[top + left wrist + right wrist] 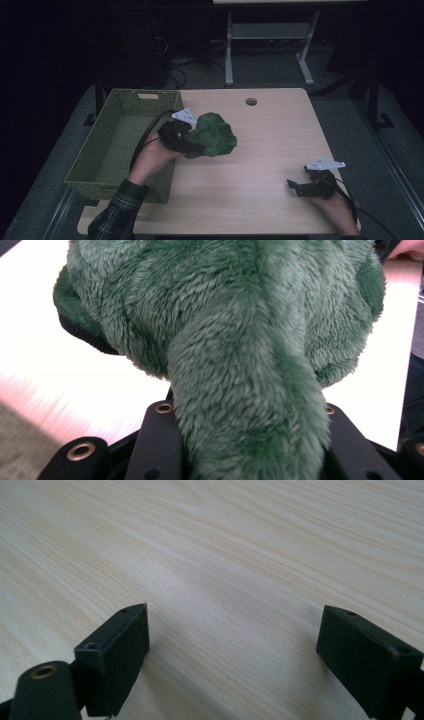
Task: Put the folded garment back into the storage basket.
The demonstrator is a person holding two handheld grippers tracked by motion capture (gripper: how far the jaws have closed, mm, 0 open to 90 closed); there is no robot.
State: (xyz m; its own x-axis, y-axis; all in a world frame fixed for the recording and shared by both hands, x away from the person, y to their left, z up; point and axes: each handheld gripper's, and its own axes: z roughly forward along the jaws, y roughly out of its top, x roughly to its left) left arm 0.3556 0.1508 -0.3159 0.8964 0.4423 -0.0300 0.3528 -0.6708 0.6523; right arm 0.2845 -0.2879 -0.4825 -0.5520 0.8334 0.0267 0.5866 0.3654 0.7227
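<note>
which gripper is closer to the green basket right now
Left. The left gripper holds a green plush toy just past the green basket's right rim. The right gripper sits open, low over the table, at its near right corner, far from the basket.

plush toy [215, 135] – fuzzy cloth | table [260, 165] – smooth matt wood | basket [95, 165] – woven

Wooden table [260, 145] with wicker basket [112, 150]

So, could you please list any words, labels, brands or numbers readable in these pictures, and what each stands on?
None: no readable text on the green plush toy, the woven basket, the wooden table, or either hand-held gripper, left or right.
</note>
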